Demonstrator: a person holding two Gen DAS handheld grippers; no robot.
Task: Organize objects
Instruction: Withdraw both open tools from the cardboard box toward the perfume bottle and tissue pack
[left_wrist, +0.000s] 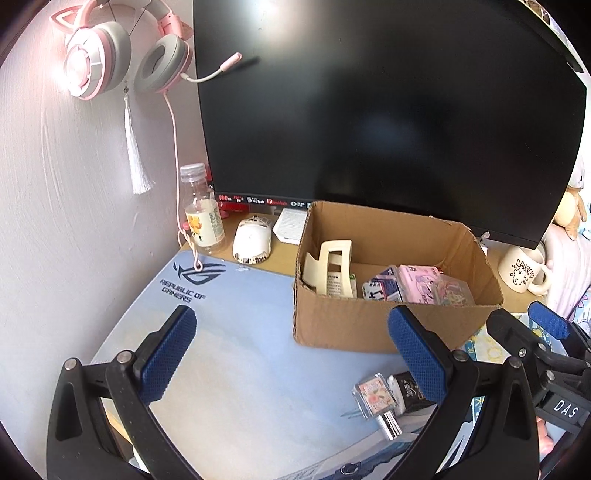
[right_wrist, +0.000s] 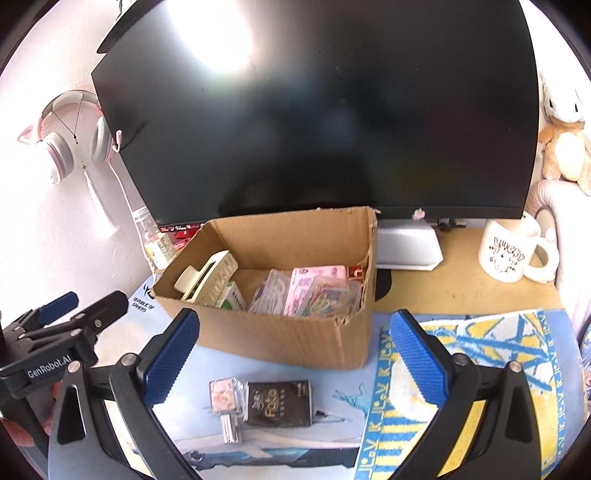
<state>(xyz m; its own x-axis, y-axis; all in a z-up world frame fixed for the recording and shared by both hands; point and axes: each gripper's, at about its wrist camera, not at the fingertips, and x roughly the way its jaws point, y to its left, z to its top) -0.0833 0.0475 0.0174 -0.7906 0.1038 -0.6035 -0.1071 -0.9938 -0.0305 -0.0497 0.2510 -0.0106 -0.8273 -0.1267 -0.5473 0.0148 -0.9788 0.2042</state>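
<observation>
Desk mat (left_wrist: 236, 325), filled cardboard box (right_wrist: 280, 332)

In the left wrist view, the black packet (left_wrist: 408, 393) at the lower right is partly covered by a blue gripper pad (left_wrist: 417, 354). The monitor (left_wrist: 388, 110) is cut off by the top edge. Items at the right of the cardboard box (right_wrist: 280, 332) are jumbled, and their print cannot be read. The bottle (right_wrist: 155, 240) is half hidden behind the box.

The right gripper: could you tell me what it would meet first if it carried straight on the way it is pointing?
Most likely the near wall of the cardboard box, which fills the gap ahead of the open right gripper. Depth is hard to judge through the fisheye.
</observation>
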